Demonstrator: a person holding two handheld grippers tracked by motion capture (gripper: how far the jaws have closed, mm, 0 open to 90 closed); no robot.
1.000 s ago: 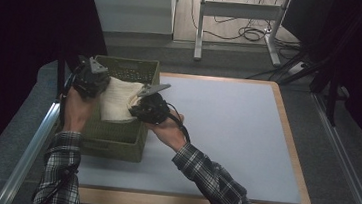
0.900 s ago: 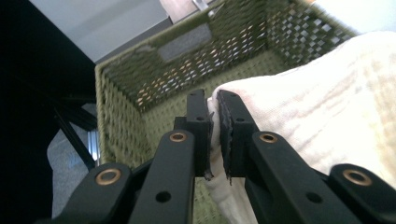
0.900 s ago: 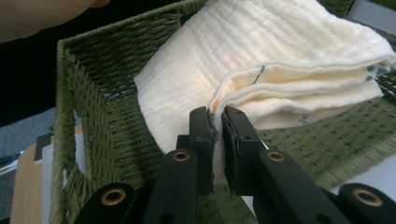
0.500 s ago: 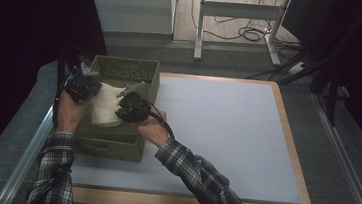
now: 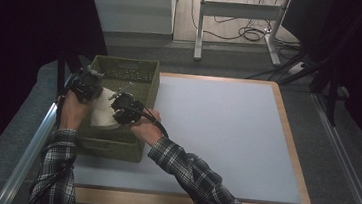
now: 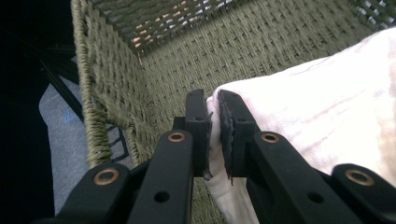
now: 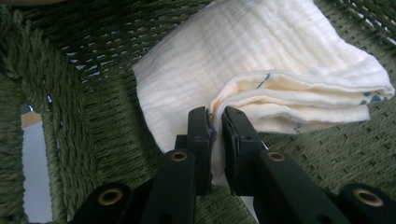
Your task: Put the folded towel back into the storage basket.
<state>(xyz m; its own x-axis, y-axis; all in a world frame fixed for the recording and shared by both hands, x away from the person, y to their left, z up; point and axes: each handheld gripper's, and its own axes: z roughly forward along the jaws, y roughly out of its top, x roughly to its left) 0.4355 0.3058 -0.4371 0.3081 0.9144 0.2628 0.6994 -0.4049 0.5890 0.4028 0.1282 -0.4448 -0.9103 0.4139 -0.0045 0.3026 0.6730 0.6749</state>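
Observation:
A folded cream cloth [image 5: 101, 112] lies inside an olive woven basket [image 5: 141, 98] at the table's left edge. My left gripper [image 5: 86, 84] is over the basket's left side and is shut on the cloth's edge [image 6: 214, 126], close to the woven wall. My right gripper [image 5: 122, 107] reaches in from the right and is shut on a folded corner of the cloth [image 7: 215, 112]. The cloth [image 7: 261, 60] shows several layers with small blue marks along one fold. Both of the person's hands hold the grippers low in the basket.
The basket stands on a pale blue mat [image 5: 216, 130] that covers a wooden-edged table [image 5: 294, 158]. A metal rail [image 5: 29, 147] runs along the left. Table legs and cables [image 5: 241, 30] lie on the floor beyond.
Both grippers have moved left and down into the basket with the cloth, which was held higher over the rim a second ago. The right forearm has swung leftward.

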